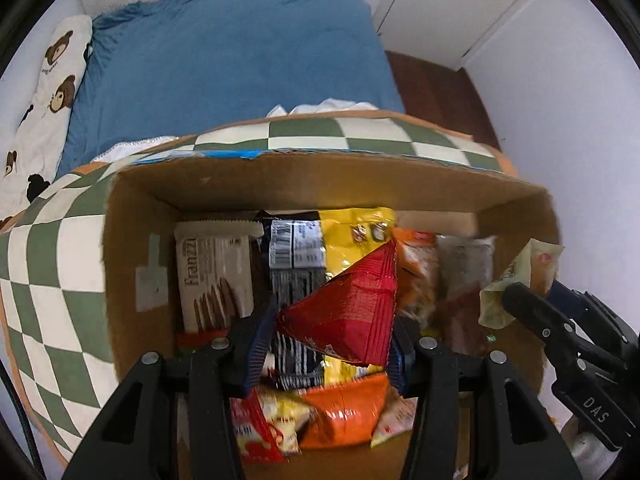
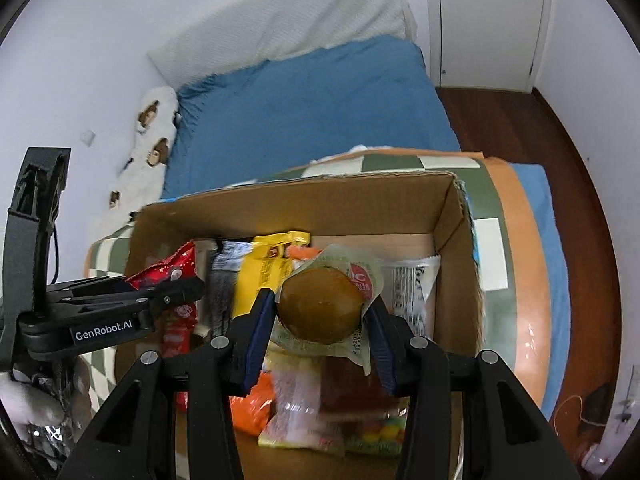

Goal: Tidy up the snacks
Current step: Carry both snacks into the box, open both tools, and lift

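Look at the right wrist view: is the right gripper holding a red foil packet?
No: the right gripper is clamped on a round brown bun in clear wrap above the cardboard box.

Red packet (image 1: pixel 344 312) and wrapped bun (image 2: pixel 324 308) above snack-filled box (image 1: pixel 320 184)

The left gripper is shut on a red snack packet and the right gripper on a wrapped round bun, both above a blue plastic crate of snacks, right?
Not quite: the container is a brown cardboard box, not a blue plastic crate, as the right wrist view shows. The left gripper is shut on the red snack packet and the right gripper on the wrapped round bun.
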{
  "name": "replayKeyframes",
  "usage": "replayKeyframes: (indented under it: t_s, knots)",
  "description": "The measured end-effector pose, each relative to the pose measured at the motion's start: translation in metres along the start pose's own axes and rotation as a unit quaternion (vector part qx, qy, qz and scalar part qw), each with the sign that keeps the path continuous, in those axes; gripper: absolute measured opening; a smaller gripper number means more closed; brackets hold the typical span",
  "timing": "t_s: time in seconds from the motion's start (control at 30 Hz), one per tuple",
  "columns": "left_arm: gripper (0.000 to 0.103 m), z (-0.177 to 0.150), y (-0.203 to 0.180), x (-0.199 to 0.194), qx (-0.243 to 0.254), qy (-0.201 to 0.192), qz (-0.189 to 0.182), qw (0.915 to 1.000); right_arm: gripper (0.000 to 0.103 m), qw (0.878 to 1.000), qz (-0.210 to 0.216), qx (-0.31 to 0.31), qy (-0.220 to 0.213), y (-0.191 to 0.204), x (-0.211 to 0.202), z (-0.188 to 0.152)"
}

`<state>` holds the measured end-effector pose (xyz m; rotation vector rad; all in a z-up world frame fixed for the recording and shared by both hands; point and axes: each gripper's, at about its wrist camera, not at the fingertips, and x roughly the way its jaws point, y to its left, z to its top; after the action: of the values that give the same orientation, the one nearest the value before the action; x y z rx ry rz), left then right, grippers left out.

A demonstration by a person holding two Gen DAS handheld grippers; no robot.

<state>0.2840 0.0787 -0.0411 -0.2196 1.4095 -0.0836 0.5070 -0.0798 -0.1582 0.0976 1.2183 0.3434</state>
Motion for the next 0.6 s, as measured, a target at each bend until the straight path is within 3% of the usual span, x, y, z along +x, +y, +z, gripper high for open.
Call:
replayKeyframes:
  t_s: [0.33, 0.4, 0.47, 0.6]
  knots:
    - [0.048, 0.002, 0.006, 0.026, -0.006, 0.03, 0.03, 0.9991, 0.052, 0.996, -0.019, 0.013, 0.086, -0.013, 0.054, 0.008]
    - [0.055, -0.001, 0.007, 0.026, -0.008, 0.031, 0.038, 0.9987, 0.076, 0.995, -0.027, 0.016, 0.095, -0.016, 0.056, 0.007]
    - [0.072, -0.004, 0.008, 0.023, -0.013, 0.027, 0.042, 0.9987, 0.089, 0.995, -0.03, 0.018, 0.093, -0.017, 0.054, 0.006]
    - [0.088, -0.01, 0.009, 0.015, -0.02, 0.011, 0.043, 0.9988, 0.094, 0.994, -0.042, 0.02, 0.098, -0.019, 0.05, 0.004]
